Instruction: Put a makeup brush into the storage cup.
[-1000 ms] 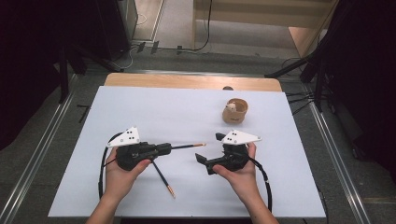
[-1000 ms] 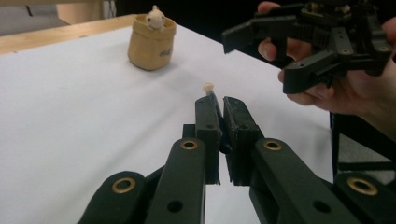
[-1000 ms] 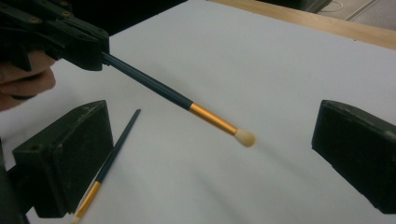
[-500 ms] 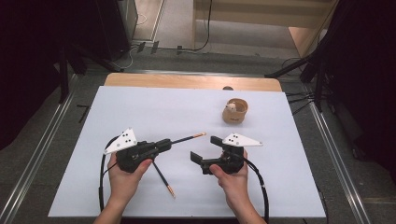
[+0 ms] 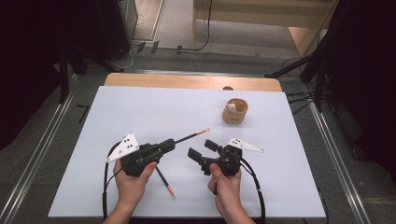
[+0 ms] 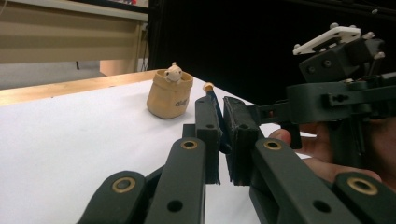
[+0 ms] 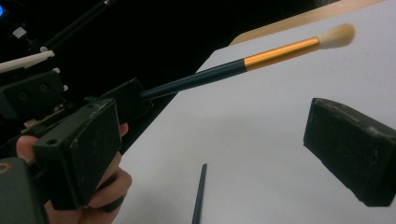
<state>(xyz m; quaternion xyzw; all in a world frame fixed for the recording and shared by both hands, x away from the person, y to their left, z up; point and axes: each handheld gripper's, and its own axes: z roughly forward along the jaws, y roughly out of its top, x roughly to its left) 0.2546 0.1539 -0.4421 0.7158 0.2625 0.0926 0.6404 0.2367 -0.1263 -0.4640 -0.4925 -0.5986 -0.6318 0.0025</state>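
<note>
- High view: the brush (image 5: 189,136) is clamped in the left gripper (image 5: 169,144), handle pinched and bristle end sticking out toward the far right, lifted off the white table (image 5: 154,107).
- My guess on why it's held by the tail end: that leaves the long shaft free for the right gripper (image 5: 200,155) to take, or for dropping it into the little wooden cup (image 5: 234,112) further back (it has a small figure poking out of it).
- Left gripper view: jaws are nearly closed with the dark handle (image 6: 215,112) squeezed between the pads, so the grip looks firm.
- Right gripper view: its jaws are spread wide with nothing between them, and the brush's gold ferrule and pale tip (image 7: 335,36) cross beyond them.
- A second brush (image 5: 165,180) lies flat on the table between the person's two hands, just behind the left gripper.
</note>
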